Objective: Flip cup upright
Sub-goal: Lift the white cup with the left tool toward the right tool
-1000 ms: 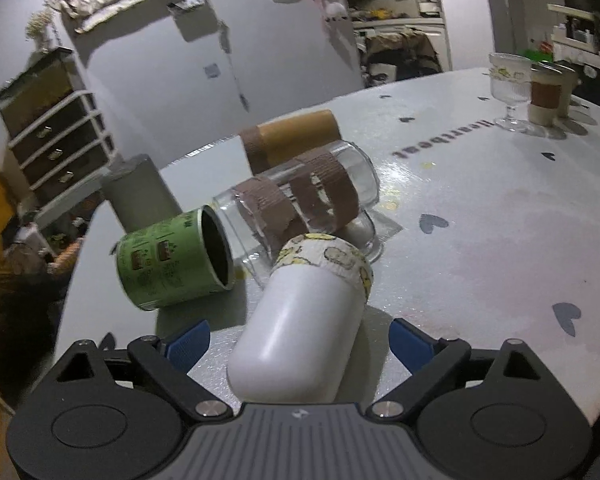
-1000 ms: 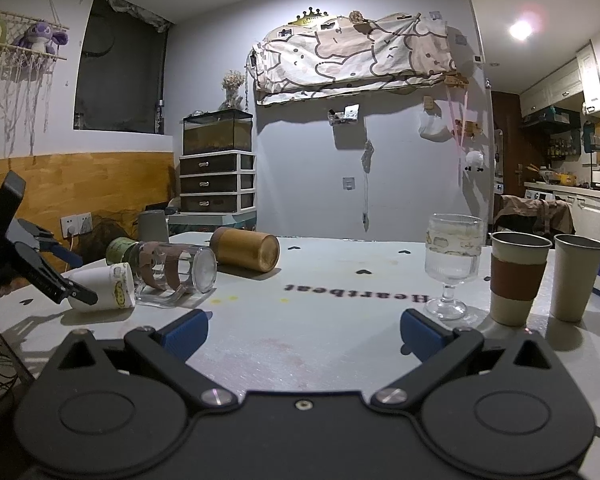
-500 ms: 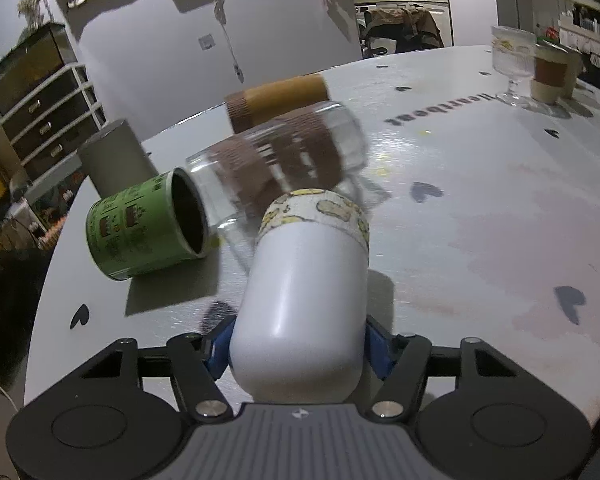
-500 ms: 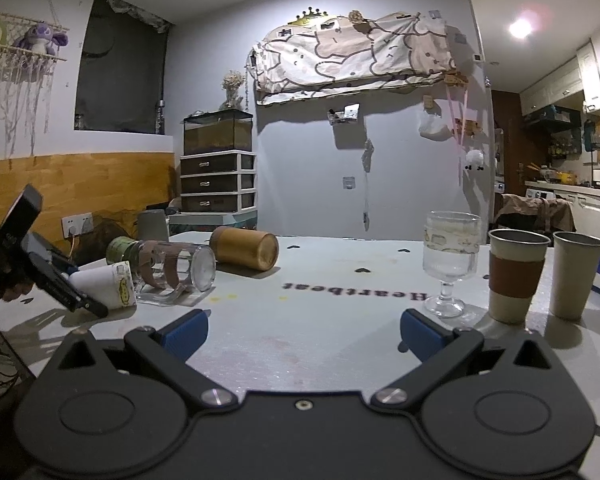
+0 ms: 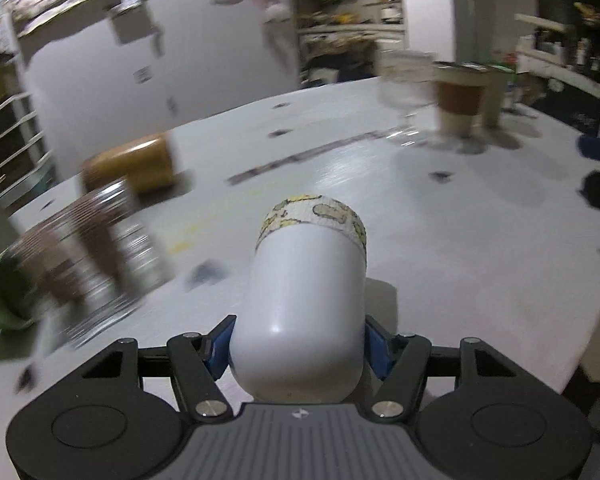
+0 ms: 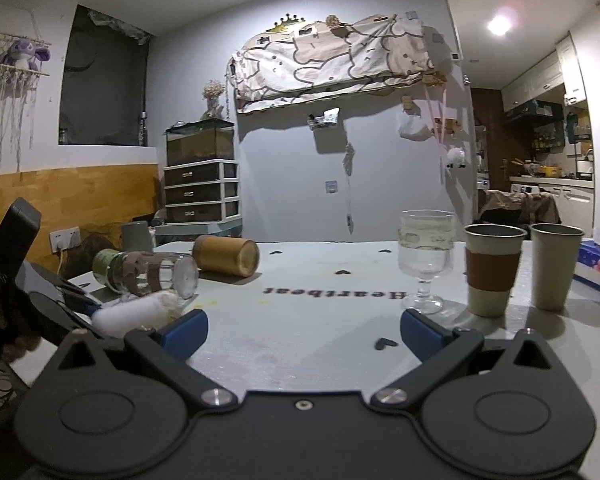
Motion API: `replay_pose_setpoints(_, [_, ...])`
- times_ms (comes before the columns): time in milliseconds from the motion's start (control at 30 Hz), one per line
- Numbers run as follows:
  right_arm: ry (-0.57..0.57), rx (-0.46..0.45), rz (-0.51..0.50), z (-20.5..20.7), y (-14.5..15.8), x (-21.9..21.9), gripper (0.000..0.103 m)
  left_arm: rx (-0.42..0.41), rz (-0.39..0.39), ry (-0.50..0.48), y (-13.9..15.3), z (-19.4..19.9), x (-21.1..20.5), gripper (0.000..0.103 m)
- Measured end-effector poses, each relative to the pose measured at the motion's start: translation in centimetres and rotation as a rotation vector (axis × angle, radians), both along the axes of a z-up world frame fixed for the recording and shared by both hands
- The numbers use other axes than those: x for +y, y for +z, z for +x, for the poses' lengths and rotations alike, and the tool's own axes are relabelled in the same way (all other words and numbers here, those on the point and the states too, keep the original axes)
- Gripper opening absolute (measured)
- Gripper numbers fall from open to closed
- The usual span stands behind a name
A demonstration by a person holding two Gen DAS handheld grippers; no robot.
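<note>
My left gripper (image 5: 298, 350) is shut on a white cup (image 5: 304, 300) with a yellow patterned band at its rim. The cup lies lengthwise between the blue pads, rim pointing away, a little above the table (image 5: 440, 240). In the right wrist view the same cup (image 6: 130, 314) shows blurred at the left, held by the left gripper (image 6: 76, 304). My right gripper (image 6: 302, 330) is open and empty, low over the table's near part.
On their sides at the left lie a glass jar with brown bands (image 6: 152, 276), a green can (image 6: 104, 264) and a brown cylinder (image 6: 226, 256). A grey cup (image 6: 136, 236) stands behind them. A stemmed glass (image 6: 424, 256), a sleeved cup (image 6: 492, 272) and a plain cup (image 6: 554, 266) stand at the right.
My left gripper closed on the white cup, lifted it off the table and swung it right, away from the jar and green can. The right gripper stayed still.
</note>
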State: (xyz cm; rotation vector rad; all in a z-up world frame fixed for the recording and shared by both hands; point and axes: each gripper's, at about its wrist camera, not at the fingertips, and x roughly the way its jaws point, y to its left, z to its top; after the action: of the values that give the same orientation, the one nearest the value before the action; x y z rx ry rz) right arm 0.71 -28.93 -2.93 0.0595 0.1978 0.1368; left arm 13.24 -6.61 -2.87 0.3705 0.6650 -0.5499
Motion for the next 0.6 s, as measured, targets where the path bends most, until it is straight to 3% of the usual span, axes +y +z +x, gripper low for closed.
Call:
replay_pose_setpoints(267, [-0.074,0.013,0.036,-0.5,-0.1,-2.6,0.103,-0.086,0.007,-0.040,-1.0,-1.7,-7.9,0.065])
replay_pose_setpoints(467, [-0.111,0.081,0.130,0.5,-0.5,-4.1,0.103,-0.123,-0.032,-0.017,-1.6,-3.4,-9.4,0.065])
replay_pose_setpoints(600, [-0.104,0.191,0.264,2.8,-0.5,-5.0,0.102,-0.135,-0.059,0.004,-1.7,-3.8,-9.3,0.065])
